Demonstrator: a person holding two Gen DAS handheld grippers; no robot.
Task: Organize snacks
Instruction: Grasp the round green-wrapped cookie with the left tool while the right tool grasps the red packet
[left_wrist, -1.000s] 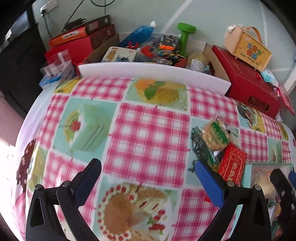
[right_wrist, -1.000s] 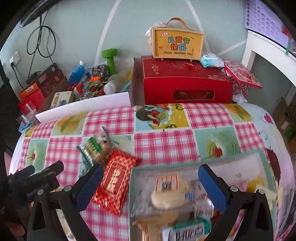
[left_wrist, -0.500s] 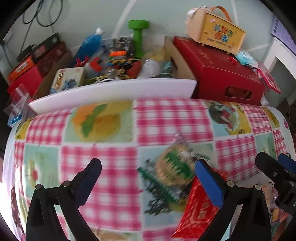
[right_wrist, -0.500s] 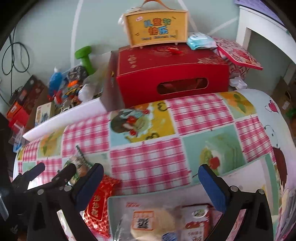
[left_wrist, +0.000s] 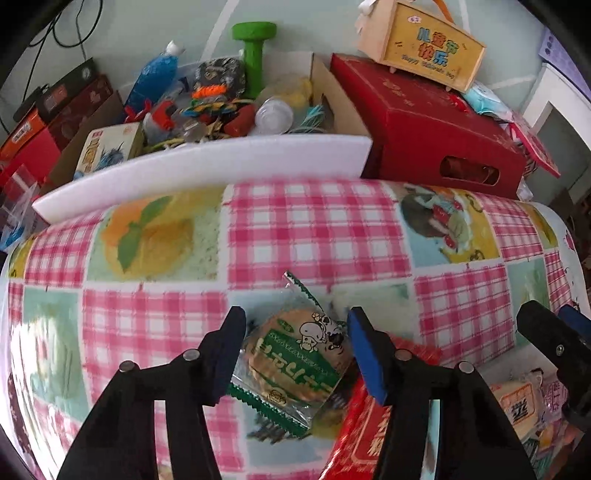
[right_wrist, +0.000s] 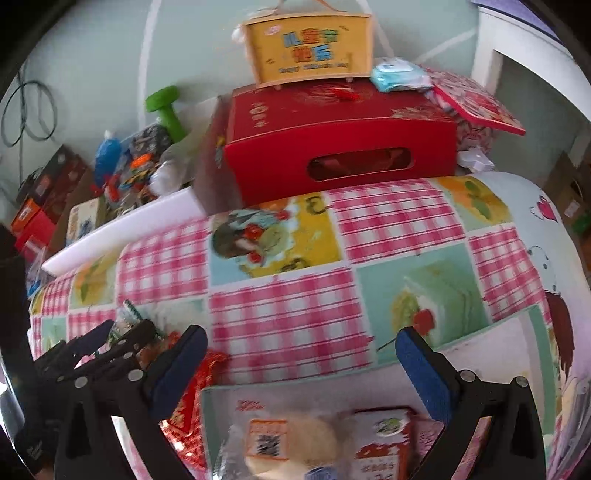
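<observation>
Your left gripper (left_wrist: 295, 338) sits low over the checked tablecloth (left_wrist: 317, 225), its 2 blue-padded fingers (left_wrist: 364, 350) closed in on either side of a green-wrapped round biscuit packet (left_wrist: 295, 363). The pads lie at the wrapper's edges, but whether they actually pinch it cannot be told. Just right of that claw, partly under its right finger, lies a red snack packet (left_wrist: 364, 439). Further right, your right gripper (right_wrist: 301, 354) hangs spread wide, with nothing between its fingers, above the far edge of a pale tray (right_wrist: 476, 354). Directly below the right claw the tray holds a clear-wrapped bun (right_wrist: 291, 443) and a small orange-and-white carton (right_wrist: 382, 443), side by side. Ahead of both claws, beyond the table, stands a red box (right_wrist: 332, 144) with a yellow gift box (right_wrist: 308, 51) on top. To its left a white foam strip (left_wrist: 207, 166) fronts a cardboard box of clutter (left_wrist: 325, 96) with a green dumbbell (left_wrist: 255, 55).
</observation>
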